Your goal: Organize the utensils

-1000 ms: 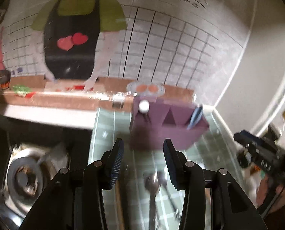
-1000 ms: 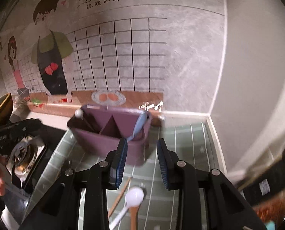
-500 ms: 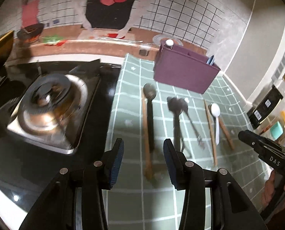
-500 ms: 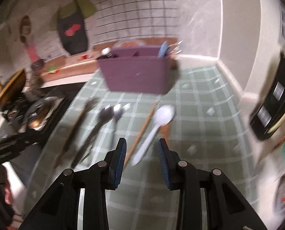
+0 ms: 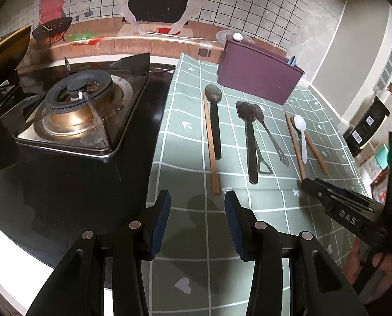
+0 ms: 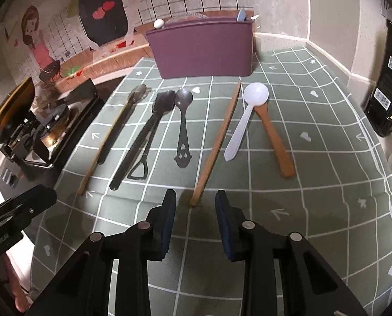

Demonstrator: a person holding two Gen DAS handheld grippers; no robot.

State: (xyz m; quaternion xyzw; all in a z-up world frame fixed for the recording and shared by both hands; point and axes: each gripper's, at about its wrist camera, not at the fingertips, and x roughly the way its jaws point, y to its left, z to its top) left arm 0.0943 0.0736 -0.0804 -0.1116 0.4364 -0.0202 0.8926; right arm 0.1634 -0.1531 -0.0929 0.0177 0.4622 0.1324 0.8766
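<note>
Several utensils lie in a row on the green checked mat (image 6: 314, 158): a wooden chopstick (image 6: 217, 142), a white plastic spoon (image 6: 244, 115), a wooden spoon (image 6: 275, 142), a grey metal spoon (image 6: 183, 121), a black spoon (image 6: 143, 137) and a black-handled spoon (image 5: 214, 121) beside a wooden stick (image 5: 210, 144). A purple holder (image 6: 204, 50) stands behind them with a white-tipped and a blue utensil inside. My left gripper (image 5: 197, 223) is open and empty, short of the wooden stick's near end. My right gripper (image 6: 194, 221) is open and empty, just short of the chopstick's near end.
A gas stove (image 5: 77, 110) sits left of the mat on a black hob. A dark bottle with a barcode label (image 6: 388, 79) stands at the right by the wall. The right gripper's body shows in the left wrist view (image 5: 354, 216).
Both grippers have pulled back and tilted down from the purple holder toward the near side of the mat. The utensils have not moved. Both stay open.
</note>
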